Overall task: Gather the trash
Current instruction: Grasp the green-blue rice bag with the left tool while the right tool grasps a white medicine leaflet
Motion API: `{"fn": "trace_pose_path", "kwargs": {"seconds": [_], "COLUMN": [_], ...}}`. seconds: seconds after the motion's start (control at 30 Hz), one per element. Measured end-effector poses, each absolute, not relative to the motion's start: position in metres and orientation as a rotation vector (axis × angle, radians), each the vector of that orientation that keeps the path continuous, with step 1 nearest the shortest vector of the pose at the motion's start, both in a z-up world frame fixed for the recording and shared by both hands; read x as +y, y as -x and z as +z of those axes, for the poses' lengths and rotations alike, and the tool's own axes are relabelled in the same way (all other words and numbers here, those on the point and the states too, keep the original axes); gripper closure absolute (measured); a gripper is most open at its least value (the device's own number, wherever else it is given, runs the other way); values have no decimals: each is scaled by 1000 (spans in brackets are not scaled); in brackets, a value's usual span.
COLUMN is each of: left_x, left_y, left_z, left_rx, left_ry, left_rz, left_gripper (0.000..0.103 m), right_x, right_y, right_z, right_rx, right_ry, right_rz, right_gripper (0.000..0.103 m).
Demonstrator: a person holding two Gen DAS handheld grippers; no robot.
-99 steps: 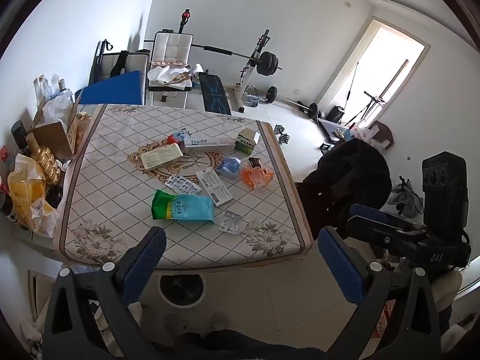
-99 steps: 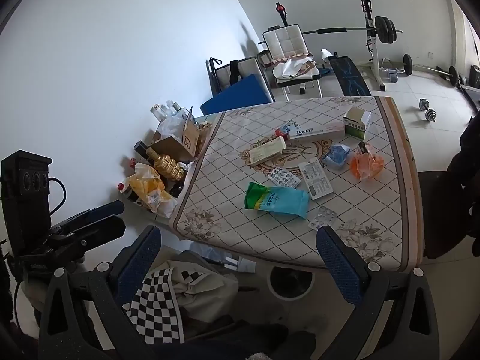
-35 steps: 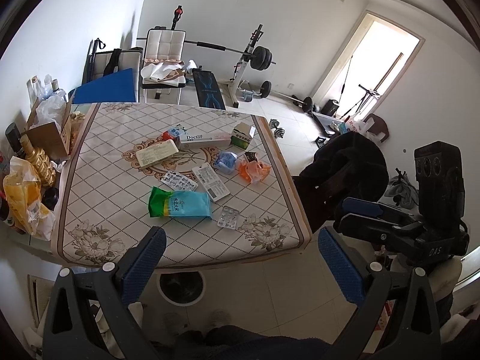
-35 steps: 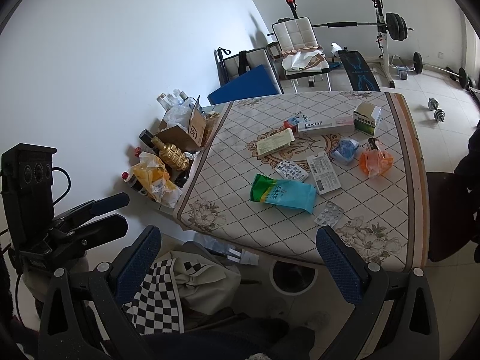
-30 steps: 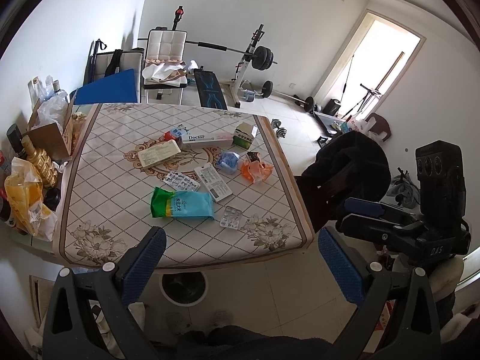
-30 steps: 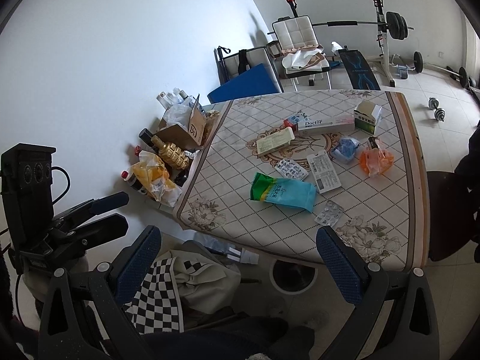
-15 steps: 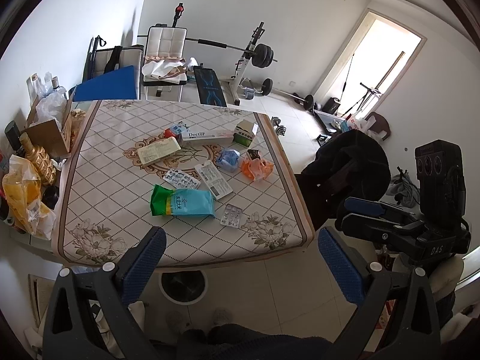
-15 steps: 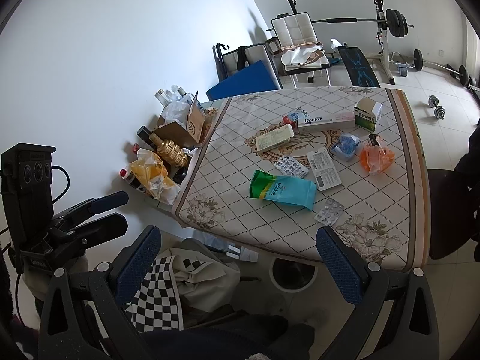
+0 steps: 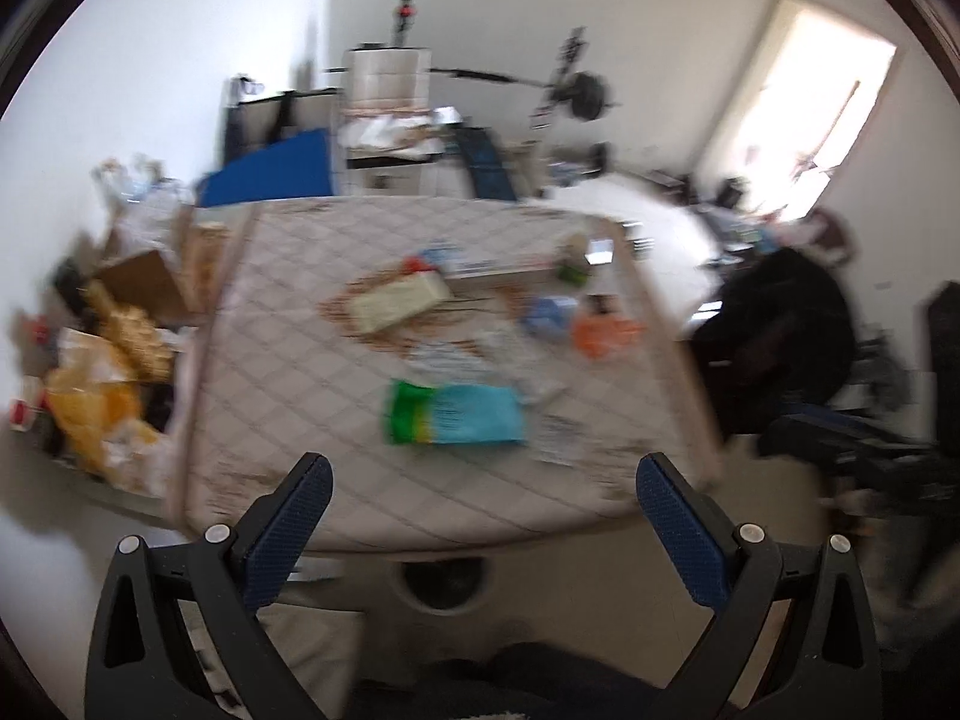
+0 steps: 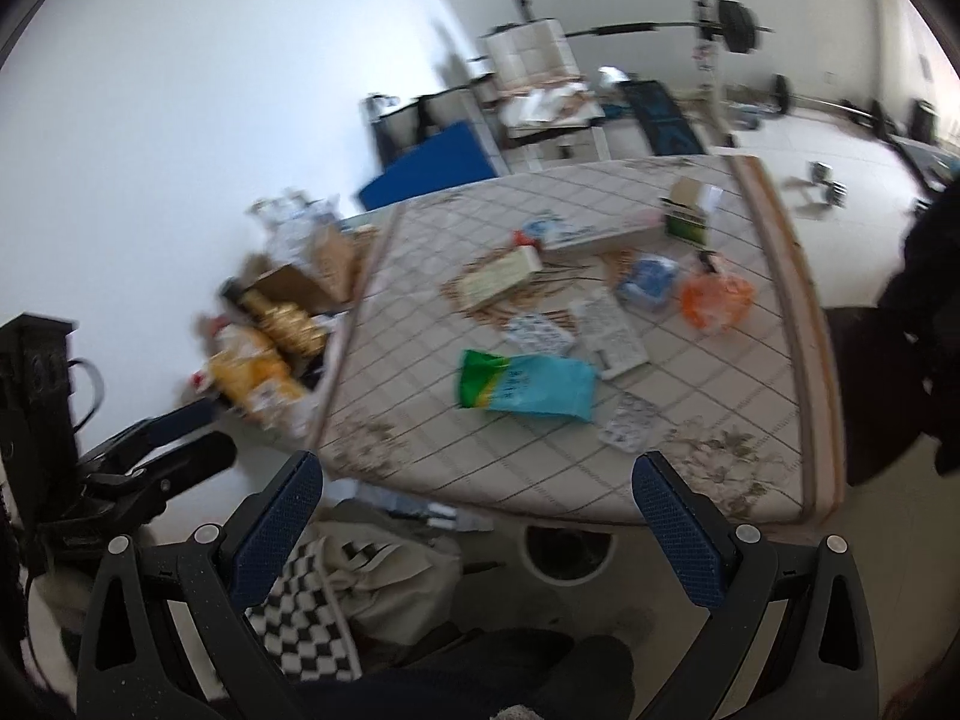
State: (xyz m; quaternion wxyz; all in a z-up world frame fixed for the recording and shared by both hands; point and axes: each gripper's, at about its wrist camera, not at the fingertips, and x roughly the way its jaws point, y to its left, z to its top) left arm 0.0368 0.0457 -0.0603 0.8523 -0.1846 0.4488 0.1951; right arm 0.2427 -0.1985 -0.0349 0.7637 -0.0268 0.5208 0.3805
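Note:
Trash lies scattered on a tiled-pattern table [image 9: 288, 420] [image 10: 420, 420]: a green and blue wipes pack [image 9: 456, 415] [image 10: 528, 387], blister packs [image 10: 627, 420], an orange bag [image 9: 603, 333] [image 10: 717, 300], a cream box [image 9: 399, 303] [image 10: 498, 276] and a green carton [image 10: 687, 219]. A white bin [image 9: 444, 585] [image 10: 567, 552] stands on the floor under the near table edge. My left gripper [image 9: 480, 528] and right gripper [image 10: 477, 525] are both open and empty, held short of the table. Both views are blurred by motion.
Bottles, a cardboard box and a yellow bag [image 9: 96, 414] [image 10: 258, 372] are piled left of the table. A checkered bag [image 10: 324, 606] lies on the floor. A dark chair [image 9: 780, 336] stands at the right. A weight bench [image 10: 540, 78] is behind.
Both grippers have moved closer to the table and both views are now blurred by motion. The trash on the table has not moved. Both jaws stay open.

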Motion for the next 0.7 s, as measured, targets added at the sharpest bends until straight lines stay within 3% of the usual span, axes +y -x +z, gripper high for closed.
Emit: {"fn": "trace_pose_path", "kwargs": {"seconds": [0.17,0.33,0.53,0.7], "left_x": [81,114,144,145], "left_y": [-75,-112,-136,-148], "left_z": [-133,-212,-317,-373], "left_rx": [1101,1200,1237,1111], "left_ry": [441,679,1229,1669], "left_rz": [501,610,749,955], "left_gripper": [0,0,0,0], "right_x": [-185,-159,-99,-59], "right_y": [-290,-359,-451,-503], "right_z": [-88,-158,-256,-318], "right_rx": [1184,1254,1360,1405], "right_ry": [81,167,360,503], "right_rz": [636,508,512,541], "right_gripper": [0,0,0,0]}}
